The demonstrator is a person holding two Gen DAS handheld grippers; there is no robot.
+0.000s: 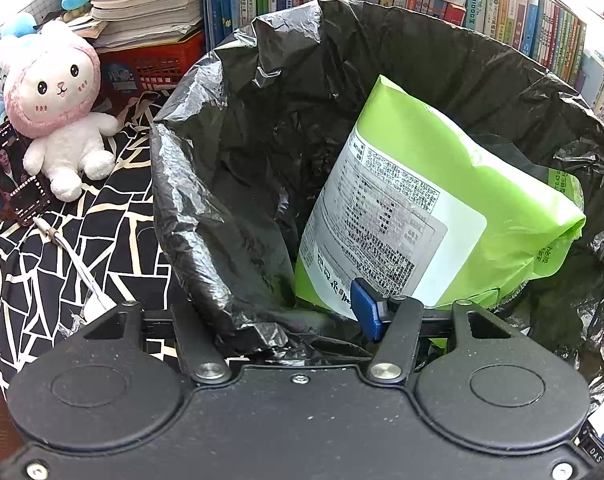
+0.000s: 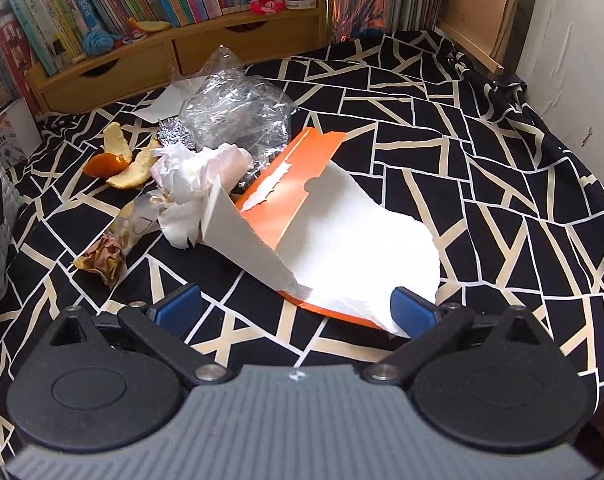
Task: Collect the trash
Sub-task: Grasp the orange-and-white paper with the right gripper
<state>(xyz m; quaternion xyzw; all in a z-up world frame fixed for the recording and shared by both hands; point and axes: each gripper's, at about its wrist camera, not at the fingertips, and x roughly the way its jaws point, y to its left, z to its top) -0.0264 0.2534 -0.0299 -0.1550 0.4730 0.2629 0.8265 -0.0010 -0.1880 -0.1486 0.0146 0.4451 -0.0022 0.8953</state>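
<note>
A black trash bag (image 1: 229, 184) lines a bin and stands wide open in the left wrist view, with a green snack packet (image 1: 482, 184) leaning inside. My left gripper (image 1: 302, 320) is shut on the bag's near rim; one blue finger (image 1: 364, 306) shows inside the bag, the other is hidden under the plastic. In the right wrist view a torn orange-and-white paper envelope (image 2: 342, 224) lies on the bedspread. My right gripper (image 2: 295, 312) stands open, its blue fingers (image 2: 177, 310) on either side of the envelope's near edge. Behind lie crumpled tissue (image 2: 189, 172), clear plastic (image 2: 237, 112), orange peel (image 2: 117, 160) and a brown wrapper (image 2: 105, 256).
The black-and-cream patterned bedspread (image 2: 482, 184) stretches to a wall on the right. A wooden drawer shelf (image 2: 181, 52) with books stands at the back. Beside the bin sit a pink plush toy (image 1: 61, 108), a phone (image 1: 15, 176) with a cable, and a red crate (image 1: 157, 64).
</note>
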